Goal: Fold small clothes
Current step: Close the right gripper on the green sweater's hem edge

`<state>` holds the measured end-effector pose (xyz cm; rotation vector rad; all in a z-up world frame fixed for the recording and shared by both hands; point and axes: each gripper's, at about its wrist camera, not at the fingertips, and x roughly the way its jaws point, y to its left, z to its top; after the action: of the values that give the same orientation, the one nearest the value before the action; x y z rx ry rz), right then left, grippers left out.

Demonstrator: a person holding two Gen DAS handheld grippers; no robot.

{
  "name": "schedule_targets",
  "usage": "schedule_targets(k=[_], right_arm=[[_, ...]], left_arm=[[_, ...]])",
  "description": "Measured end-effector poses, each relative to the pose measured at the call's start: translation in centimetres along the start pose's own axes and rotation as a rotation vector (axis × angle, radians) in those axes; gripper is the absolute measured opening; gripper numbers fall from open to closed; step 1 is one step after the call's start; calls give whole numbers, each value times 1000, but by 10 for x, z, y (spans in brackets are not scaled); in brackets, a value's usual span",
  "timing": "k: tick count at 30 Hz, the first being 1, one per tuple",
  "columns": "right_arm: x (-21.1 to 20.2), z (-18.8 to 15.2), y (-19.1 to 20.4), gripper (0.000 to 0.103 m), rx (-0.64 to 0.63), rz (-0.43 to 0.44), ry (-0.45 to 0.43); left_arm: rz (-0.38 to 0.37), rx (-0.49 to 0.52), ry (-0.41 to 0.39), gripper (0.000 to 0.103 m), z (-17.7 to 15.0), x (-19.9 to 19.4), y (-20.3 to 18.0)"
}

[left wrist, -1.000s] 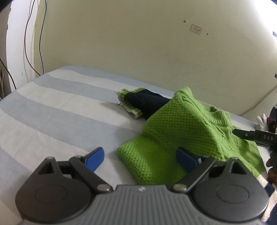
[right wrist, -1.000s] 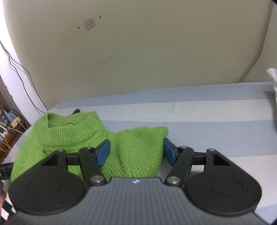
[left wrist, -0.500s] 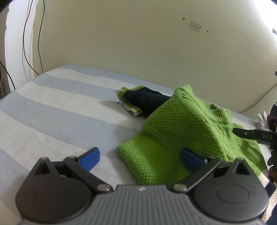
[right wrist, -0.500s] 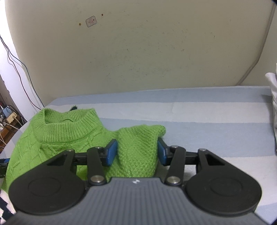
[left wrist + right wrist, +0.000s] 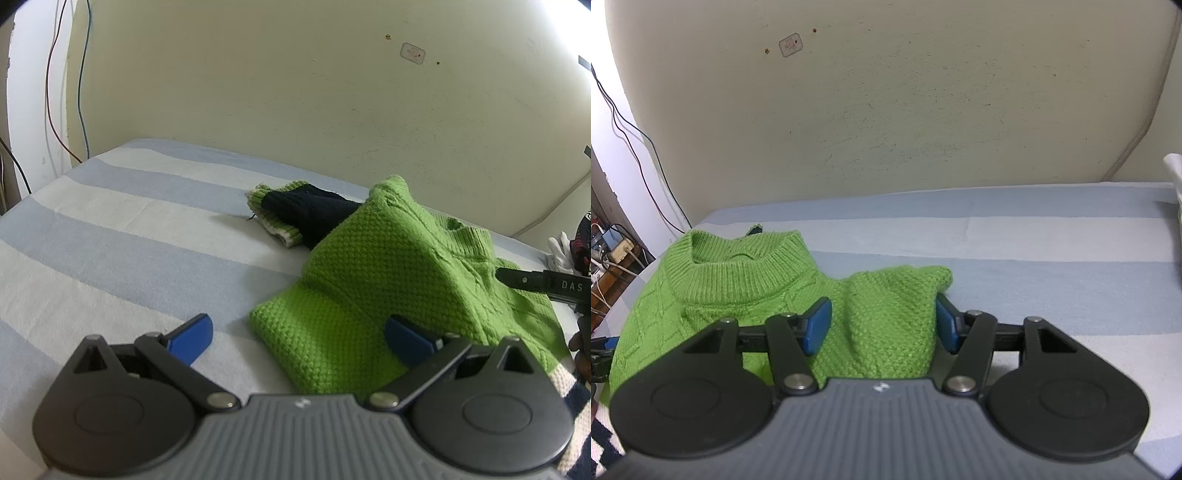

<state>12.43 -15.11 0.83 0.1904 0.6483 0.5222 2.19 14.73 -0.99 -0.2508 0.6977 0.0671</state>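
A green knit sweater (image 5: 388, 266) lies on the striped bed sheet (image 5: 110, 229), its ribbed collar (image 5: 738, 266) facing the wall. A navy sleeve with a green and white cuff (image 5: 295, 214) sticks out from beneath it. My left gripper (image 5: 299, 339) is wide open, with one pad over bare sheet and the other over the sweater's near folded edge. My right gripper (image 5: 881, 326) straddles a bunched green sleeve (image 5: 894, 310). Its jaws are opening and the pads stand just beside the fold. A finger of the right gripper (image 5: 535, 282) shows over the sweater's right side.
A cream wall (image 5: 923, 110) backs the bed. Cables (image 5: 55, 92) hang at the left corner, and a power strip (image 5: 617, 251) sits beyond the bed's edge. White cloth (image 5: 557, 251) lies at the right. Black-and-white patterned fabric (image 5: 602, 443) lies near the front.
The left jaws spread wider. The right jaws narrowed around the green sleeve, then widened again. Both hands stayed in place.
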Motion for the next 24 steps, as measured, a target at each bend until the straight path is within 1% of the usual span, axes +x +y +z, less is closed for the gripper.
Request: schedule_targets(k=[4,6,8,9,11,12,14,17,21,23,24], right_arm=[[1,0,1,61,-6,-4,1],[0,0,3,57,-18,-22,0],[0,-1,3,46,-21,-31,-4],[-1,-1,3,43,-20,-30,-8],[-3,-1,2,34,-21,-23,-16],[-3,-1,2,33,-24,-21,-19],[-5,-2,3,26,-32,-18,-26],[-9,-2,5,21,-43,-22,-45],[-20,-7,12,20,-60,-39,-90],[-29,-10,16,19,-66,-48,-121],[-35,-12,18,19,-70,-52,-140]], left_arm=[[-1,0,0,103,0,0,0],[-1,-1,0,103,0,0,0],[0,-1,0,103,0,0,0],[0,-1,0,103,0,-1,0],[0,-1,0,103,0,-1,0],[0,-1,1,103,1,-1,0],[0,-1,0,103,1,-1,0],[0,-1,0,102,1,-1,0],[-2,4,-12,93,0,-4,-1],[-7,14,-15,85,-1,-5,-2],[-8,21,-18,73,-1,-6,-3]])
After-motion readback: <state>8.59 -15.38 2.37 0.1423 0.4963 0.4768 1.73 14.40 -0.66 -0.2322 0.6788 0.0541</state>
